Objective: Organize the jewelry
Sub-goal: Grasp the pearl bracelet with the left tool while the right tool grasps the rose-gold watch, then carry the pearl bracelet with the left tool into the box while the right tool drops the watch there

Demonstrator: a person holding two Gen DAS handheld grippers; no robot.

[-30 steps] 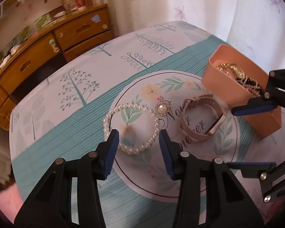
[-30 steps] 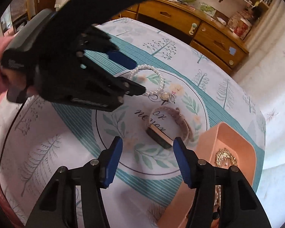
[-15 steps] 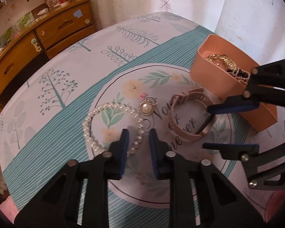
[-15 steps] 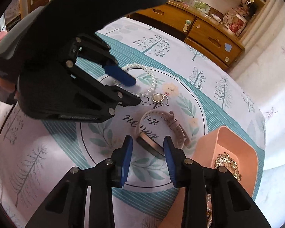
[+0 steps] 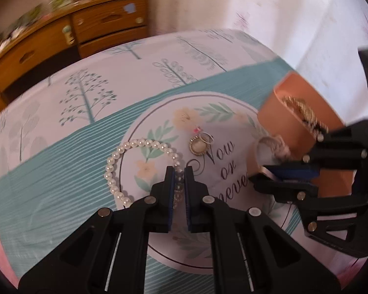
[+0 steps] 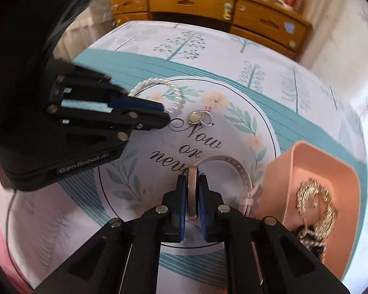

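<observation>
1. A table [image 5: 61, 127] under a cloth printed with trees and teal stripes was seen, with a round floral panel in the middle bearing the words "Now or never".
2. A wooden chest of drawers [image 6: 208, 5] was seen behind the table, against the wall.
3. A peach-coloured box [image 6: 314, 171] was set at the right edge of the round panel, with gold and dark jewellery piled inside it.
4. The left tongs [image 5: 179, 171] had just been closing and were clamped on the near side of a pearl bracelet [image 5: 125, 147], which lay on the left rim of the panel.
5. The right tongs [image 6: 190, 178] had likewise just been closing and were pressed on the flat metal face of a pink watch [image 6: 233, 166], whose strap curved away toward the box.
6. A small pearl pendant [image 5: 197, 145] with a wire ring and a pink bead was left lying between bracelet and watch, touched by neither tongs.
</observation>
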